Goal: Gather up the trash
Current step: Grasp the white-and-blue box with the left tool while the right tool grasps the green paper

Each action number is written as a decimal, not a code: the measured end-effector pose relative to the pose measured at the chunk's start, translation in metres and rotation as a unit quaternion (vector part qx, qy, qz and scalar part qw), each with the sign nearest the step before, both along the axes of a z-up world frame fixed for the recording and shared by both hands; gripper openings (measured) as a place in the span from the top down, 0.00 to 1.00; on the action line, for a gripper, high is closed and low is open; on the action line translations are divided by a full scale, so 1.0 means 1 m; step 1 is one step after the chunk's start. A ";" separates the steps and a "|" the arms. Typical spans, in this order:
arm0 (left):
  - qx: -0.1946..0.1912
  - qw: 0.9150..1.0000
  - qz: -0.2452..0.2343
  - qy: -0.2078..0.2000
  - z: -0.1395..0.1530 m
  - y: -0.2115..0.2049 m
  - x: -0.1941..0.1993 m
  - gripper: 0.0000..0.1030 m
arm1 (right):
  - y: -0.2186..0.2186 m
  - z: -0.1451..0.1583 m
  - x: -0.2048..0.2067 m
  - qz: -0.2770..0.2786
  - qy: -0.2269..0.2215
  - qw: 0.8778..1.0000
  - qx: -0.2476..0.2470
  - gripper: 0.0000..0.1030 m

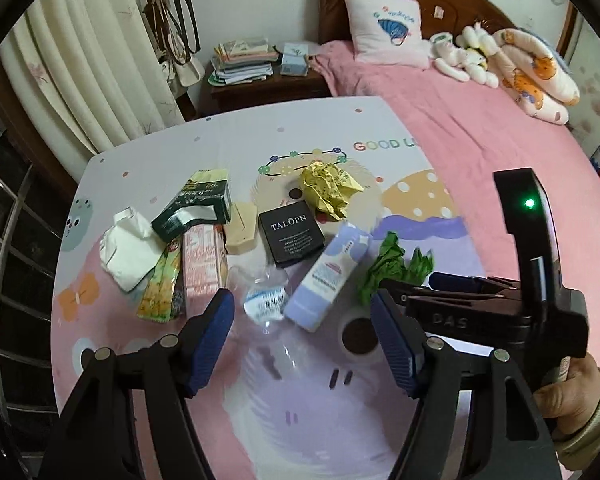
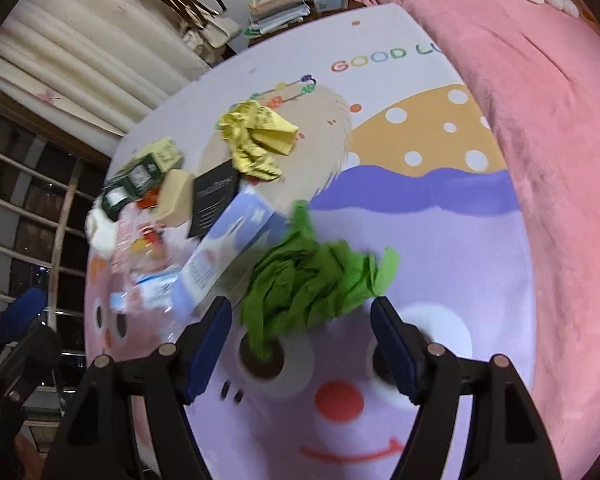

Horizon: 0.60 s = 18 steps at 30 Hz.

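I have both tools over a table covered with a pastel cartoon-print cloth (image 1: 228, 140), pushed against a bed with a pink blanket (image 1: 480, 128), and all the trash sits loose on that cloth; I see no bin or bag in either view. My left gripper (image 1: 302, 340) has its blue-padded jaws standing apart with nothing between the pads; below them lies a crumpled clear plastic bottle with a blue-and-white label (image 1: 266, 300), not touched. Just right of it a pale blue-and-white rectangular carton (image 1: 326, 276) lies on its side, closed, so I cannot tell its contents. Behind are a flat black square box printed "TALOPN" (image 1: 291, 237), a beige block-shaped piece (image 1: 242, 227), a dark green cardboard box with a torn-open end (image 1: 196, 210), a pink printed carton (image 1: 202, 264), a yellow-green snack wrapper (image 1: 160, 292) and a wad of white tissue (image 1: 126, 248). The green box's torn opening shows only white lining; whether anything is inside I cannot tell. A ball of crumpled yellow paper (image 1: 330, 190) sits farther back. My right gripper (image 2: 302, 340) is also spread wide and holds nothing; the crumpled green paper (image 2: 316, 284) lies on the cloth just ahead of its tips, between the lines of the two fingers but not pinched.
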<state>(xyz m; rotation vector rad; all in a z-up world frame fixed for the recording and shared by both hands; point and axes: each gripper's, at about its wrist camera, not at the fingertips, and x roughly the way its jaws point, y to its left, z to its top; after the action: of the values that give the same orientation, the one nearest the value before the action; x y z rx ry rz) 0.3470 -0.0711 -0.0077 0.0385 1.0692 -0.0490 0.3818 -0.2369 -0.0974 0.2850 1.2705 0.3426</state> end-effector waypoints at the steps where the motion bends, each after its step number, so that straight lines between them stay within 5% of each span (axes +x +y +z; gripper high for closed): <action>1: 0.004 1.000 0.002 0.006 -0.004 0.000 0.007 0.33 | 0.002 -0.005 0.005 0.001 0.005 1.000 -0.008 0.30; 6: 0.003 0.999 0.001 0.032 -0.020 -0.001 0.030 0.33 | 0.008 -0.014 0.013 0.030 -0.004 1.000 -0.007 0.35; 8: 0.000 0.999 -0.004 0.045 -0.028 -0.003 0.038 0.33 | 0.006 -0.013 0.013 0.038 -0.013 0.999 -0.003 0.57; 18: -0.009 0.992 -0.047 0.117 -0.077 -0.027 0.074 0.34 | -0.033 -0.012 0.015 0.032 -0.012 0.999 0.017 0.60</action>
<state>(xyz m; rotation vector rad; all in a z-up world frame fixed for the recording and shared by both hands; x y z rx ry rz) 0.4210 -0.0979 -0.0851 0.0690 1.3012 -0.1517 0.3968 -0.2698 -0.1093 0.2683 1.2540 0.4211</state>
